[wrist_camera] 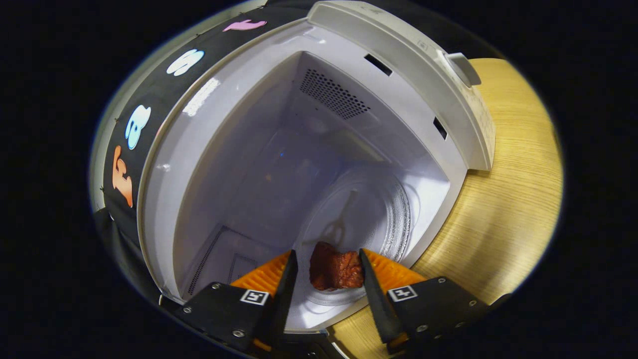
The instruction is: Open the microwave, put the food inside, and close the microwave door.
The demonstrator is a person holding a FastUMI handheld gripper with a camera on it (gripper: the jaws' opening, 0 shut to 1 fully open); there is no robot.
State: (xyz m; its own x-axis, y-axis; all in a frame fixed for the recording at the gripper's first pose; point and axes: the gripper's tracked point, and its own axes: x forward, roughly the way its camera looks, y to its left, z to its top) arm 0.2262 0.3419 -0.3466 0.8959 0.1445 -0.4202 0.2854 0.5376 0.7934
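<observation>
The white microwave stands open, and I look straight into its cavity. On the cavity floor sits a glass turntable. A reddish-brown chunk of food lies on the near part of the turntable, between my fingers. My gripper reaches into the microwave's mouth with its fingers apart. One finger is against the food. A narrow gap shows between the food and the other finger. The microwave door is out of sight.
The microwave's control panel with a knob runs along one side of the opening. A light wooden table carries the oven. A perforated vent sits on the cavity's inner wall. The black booth wall lies behind the oven.
</observation>
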